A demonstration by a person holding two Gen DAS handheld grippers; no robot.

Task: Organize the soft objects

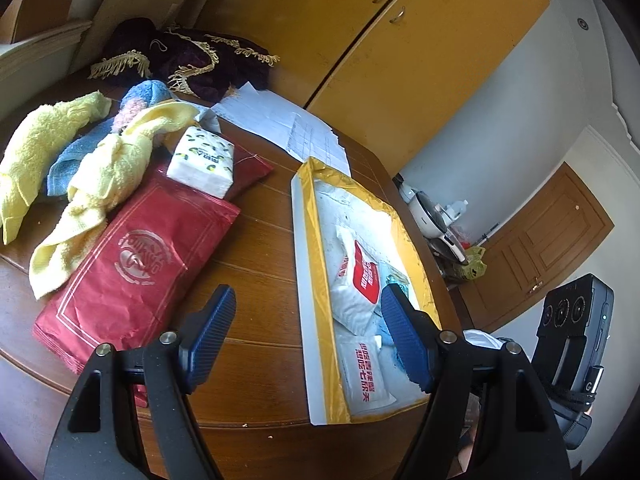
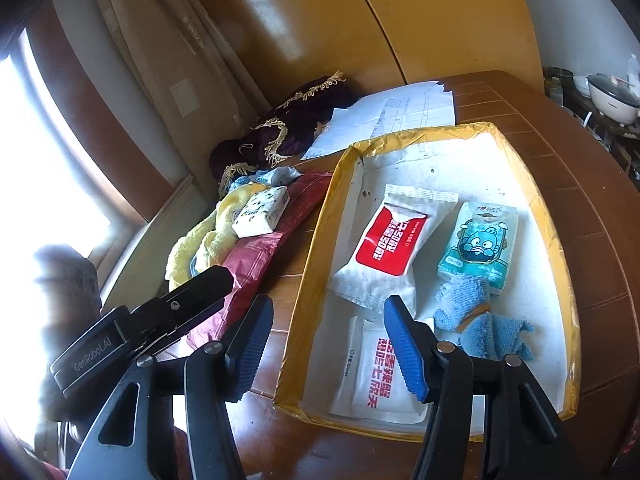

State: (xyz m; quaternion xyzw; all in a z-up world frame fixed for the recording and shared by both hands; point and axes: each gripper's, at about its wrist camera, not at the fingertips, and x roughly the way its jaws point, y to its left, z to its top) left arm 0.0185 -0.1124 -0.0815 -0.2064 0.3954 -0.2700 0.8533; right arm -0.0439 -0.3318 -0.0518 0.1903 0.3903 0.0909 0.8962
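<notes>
A shallow white tray with yellow taped rim (image 2: pixel 316 264) (image 1: pixel 304 216) lies on the wooden table. Inside it rest two white-and-red wipe packs (image 2: pixel 394 240) (image 2: pixel 376 376), a teal tissue pack (image 2: pixel 480 248) and a blue cloth (image 2: pixel 480 316). To the tray's left lie a red packet (image 1: pixel 132 264), a white tissue pack with lemon print (image 1: pixel 202 160), yellow towels (image 1: pixel 36 148) and a blue towel (image 1: pixel 72 156). My left gripper (image 1: pixel 308 328) hangs open over the table by the tray's near left edge. My right gripper (image 2: pixel 328 344) is open above the tray's near left corner, empty.
A dark purple fringed cloth (image 1: pixel 188 60) and white papers (image 1: pixel 288 120) lie at the table's far side. Yellow cupboards (image 1: pixel 400 60) stand behind. A rice cooker (image 2: pixel 612 100) and clutter sit off the table to the right, near a wooden door (image 1: pixel 552 240).
</notes>
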